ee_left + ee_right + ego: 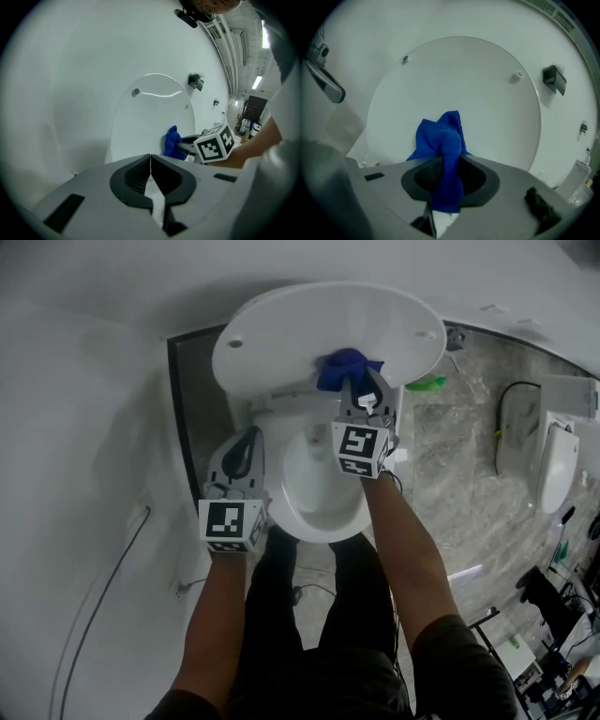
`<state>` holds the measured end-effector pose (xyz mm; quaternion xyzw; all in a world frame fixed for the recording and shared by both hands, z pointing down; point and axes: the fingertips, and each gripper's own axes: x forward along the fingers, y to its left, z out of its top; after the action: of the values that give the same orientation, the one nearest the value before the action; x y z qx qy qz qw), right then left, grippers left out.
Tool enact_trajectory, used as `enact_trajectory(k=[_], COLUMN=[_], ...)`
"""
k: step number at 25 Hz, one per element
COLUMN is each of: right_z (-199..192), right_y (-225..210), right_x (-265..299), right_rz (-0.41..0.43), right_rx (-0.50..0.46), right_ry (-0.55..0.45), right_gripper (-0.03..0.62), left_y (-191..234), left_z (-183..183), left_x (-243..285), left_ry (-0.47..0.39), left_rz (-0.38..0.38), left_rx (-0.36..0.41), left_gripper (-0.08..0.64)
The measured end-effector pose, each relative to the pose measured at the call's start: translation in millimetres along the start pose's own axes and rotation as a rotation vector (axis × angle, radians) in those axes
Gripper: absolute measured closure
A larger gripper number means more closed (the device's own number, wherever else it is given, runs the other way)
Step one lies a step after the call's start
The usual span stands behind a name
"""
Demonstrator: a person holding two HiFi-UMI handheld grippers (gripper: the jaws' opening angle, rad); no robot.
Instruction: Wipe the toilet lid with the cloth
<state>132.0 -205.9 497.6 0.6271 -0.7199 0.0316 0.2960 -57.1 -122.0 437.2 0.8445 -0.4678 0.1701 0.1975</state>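
Observation:
The white toilet lid (319,324) stands raised against the wall, its inner face toward me (459,98) (150,117). My right gripper (361,390) is shut on a bunched blue cloth (345,368) (443,154), and the cloth sits at the lid's lower middle; whether it touches the lid I cannot tell. In the left gripper view the cloth (172,143) shows beside the right gripper's marker cube. My left gripper (246,444) (150,161) hangs shut and empty to the left of the bowl (323,488), apart from the lid.
A grey wall fills the left side. A marble-pattern floor (450,484) lies to the right, with a green object (427,384) near the lid and a white fixture (555,465) at the far right. The person's legs stand in front of the bowl.

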Motion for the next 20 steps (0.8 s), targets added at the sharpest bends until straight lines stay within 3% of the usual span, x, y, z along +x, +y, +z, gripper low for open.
enact_trajectory(k=[8,12,16,20], right_z=[-38.3,-44.8,-39.5,-34.3], right_y=[-62.0,-73.2,-49.4,16.1], right_x=[-16.7,-24.2,-35.7,-40.8], right_rz=[-0.111,-0.124,-0.067,0.047], right_rx=[0.044,0.049,0.054,0.083], right_ry=[0.061,0.078,0.066,0.069], right_gripper=[0.503,0.503,0.503,0.503], left_y=[-33.7,-41.4,-38.3,-23.4], left_z=[-7.5,-1.0,-5.3,-19.2], left_x=[9.8,11.5,7.5,-1.3], left_ry=[0.015,0.014,0.012,0.029], left_rz=[-0.041,-0.043,-0.031,0.008], left_rx=[0.005,0.007,-0.008,-0.025], left_gripper=[0.548,0.548,0.548,0.548])
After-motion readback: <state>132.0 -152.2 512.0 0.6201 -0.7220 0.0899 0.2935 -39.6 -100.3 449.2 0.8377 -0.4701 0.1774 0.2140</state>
